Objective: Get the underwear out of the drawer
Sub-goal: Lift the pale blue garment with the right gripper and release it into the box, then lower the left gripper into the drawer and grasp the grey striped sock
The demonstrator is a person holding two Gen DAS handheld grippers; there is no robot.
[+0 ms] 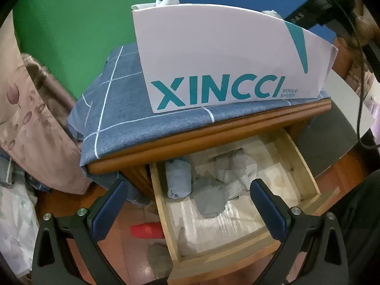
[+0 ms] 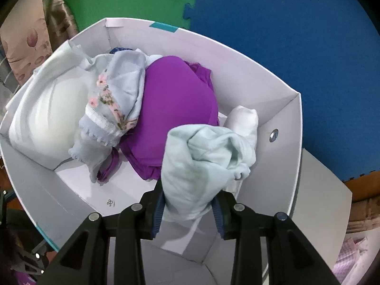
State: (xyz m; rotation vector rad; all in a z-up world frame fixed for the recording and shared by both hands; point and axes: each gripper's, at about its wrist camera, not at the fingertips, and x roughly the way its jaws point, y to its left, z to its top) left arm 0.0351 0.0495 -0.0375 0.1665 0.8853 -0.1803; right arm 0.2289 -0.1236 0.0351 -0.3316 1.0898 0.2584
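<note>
Underwear lies bunched in the open drawer (image 1: 237, 190) ahead of the left gripper (image 1: 187, 204), whose jaws gape wide on nothing — grey pieces (image 1: 209, 197) between its fingers, a blue roll (image 1: 178, 178) ahead-left. Soft, light, floppy; pinch a thick fold. Right view: the right gripper (image 2: 188, 210) is clamped on a pale green garment (image 2: 201, 166) over the white box (image 2: 285, 128) (its floor mostly buried).

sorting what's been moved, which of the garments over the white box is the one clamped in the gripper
The pale mint garment, pinched in the right gripper at the box's near corner. The purple one, the floral-trimmed one and the white ones lie loose.
</note>
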